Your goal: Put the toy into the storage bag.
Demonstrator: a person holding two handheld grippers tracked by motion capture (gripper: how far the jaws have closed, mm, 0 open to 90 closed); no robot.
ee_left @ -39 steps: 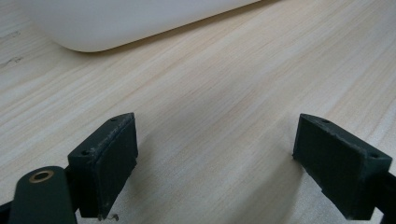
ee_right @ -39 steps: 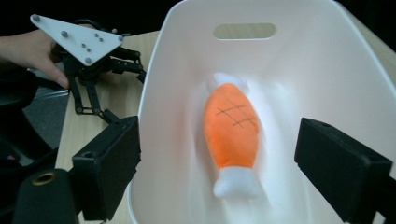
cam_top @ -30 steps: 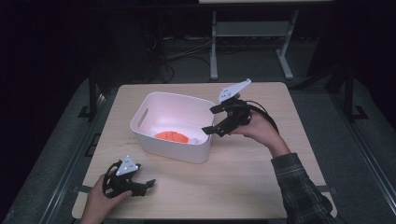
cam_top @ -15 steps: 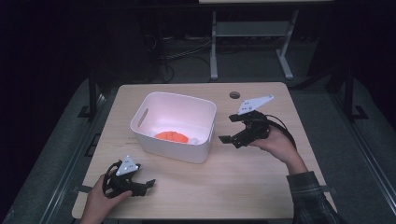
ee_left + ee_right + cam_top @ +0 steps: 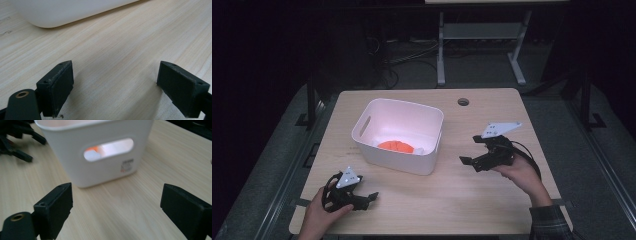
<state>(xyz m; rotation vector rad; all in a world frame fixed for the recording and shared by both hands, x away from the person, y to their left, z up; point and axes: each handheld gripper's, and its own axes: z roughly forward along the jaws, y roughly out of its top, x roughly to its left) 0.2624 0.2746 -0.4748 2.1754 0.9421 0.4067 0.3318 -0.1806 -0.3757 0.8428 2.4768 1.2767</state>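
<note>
Black pads on my right gripper (image 5: 116,207) stand wide apart w/ nothing between, just bare wood. Same for my left gripper (image 5: 115,87): jaws spread, empty, over the table (image 5: 492,200).

Outward from there: in the right gripper view the white bin (image 5: 100,152) sits centre-top of frame, just past my jaws, handle slot facing me. Through the slot I see an orange thing (image 5: 93,148) and a white lump beside it; can't tell what they are. In the high view the bin (image 5: 399,135) is mid-frame, orange item (image 5: 395,146) on its floor, my right gripper (image 5: 474,152) right of it and apart, my left gripper (image 5: 367,197) lower left, near the bin's front wall but not touching.

Risks, my guess: bin looks light, so a jaw catching its rim or wall on a reach-in would prob shove or tip it. Contents sit low, walls tall, so a steep reach could clip the rim. Cable on the right gripper could drag.

Writing: small sticker (image 5: 126,165) w/ dark print and a red mark under the slot, too blurred to read.
</note>
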